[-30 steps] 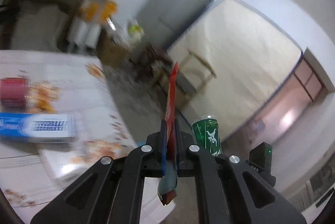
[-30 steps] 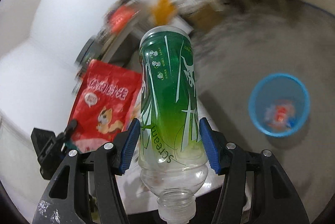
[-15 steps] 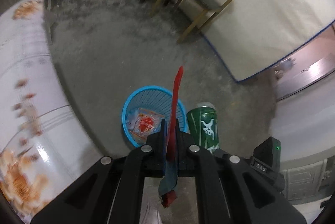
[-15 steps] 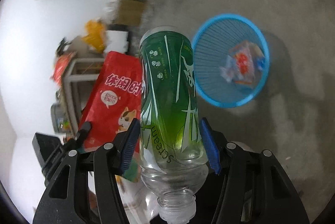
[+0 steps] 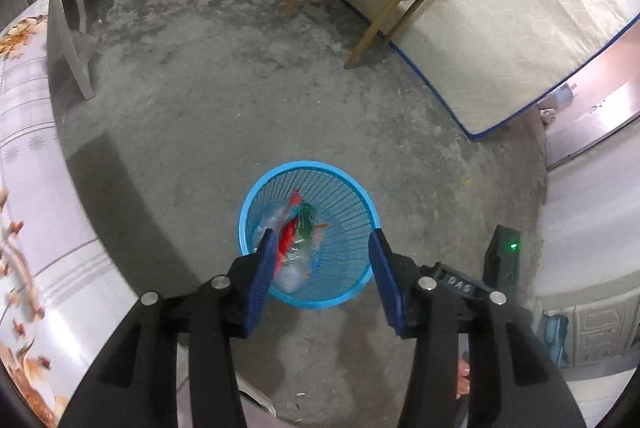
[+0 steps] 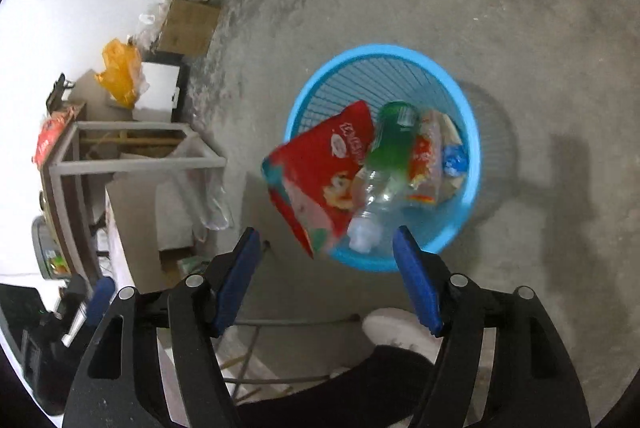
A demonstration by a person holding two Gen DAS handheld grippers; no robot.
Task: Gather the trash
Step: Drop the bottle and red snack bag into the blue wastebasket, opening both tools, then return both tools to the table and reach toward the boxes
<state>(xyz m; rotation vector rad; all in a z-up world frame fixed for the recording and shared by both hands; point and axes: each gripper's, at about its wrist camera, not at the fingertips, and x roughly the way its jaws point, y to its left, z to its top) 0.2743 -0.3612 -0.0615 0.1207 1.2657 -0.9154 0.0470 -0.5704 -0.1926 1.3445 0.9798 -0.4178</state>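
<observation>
While over basket: my left tongs opening, empty; right tongs opening, empty.
Basket: holds red snack bag, green bottle.

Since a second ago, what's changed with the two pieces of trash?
Both were let go. The left gripper released the red snack bag, the right gripper the green bottle; fingers opening, nothing between them. Both pieces are dropping into the blue basket, unmoved on the floor.

The right gripper hangs over the round blue plastic basket, jaws opening with nothing between them; the green-labelled clear plastic bottle and red snack packet tumble over its near rim.
</observation>
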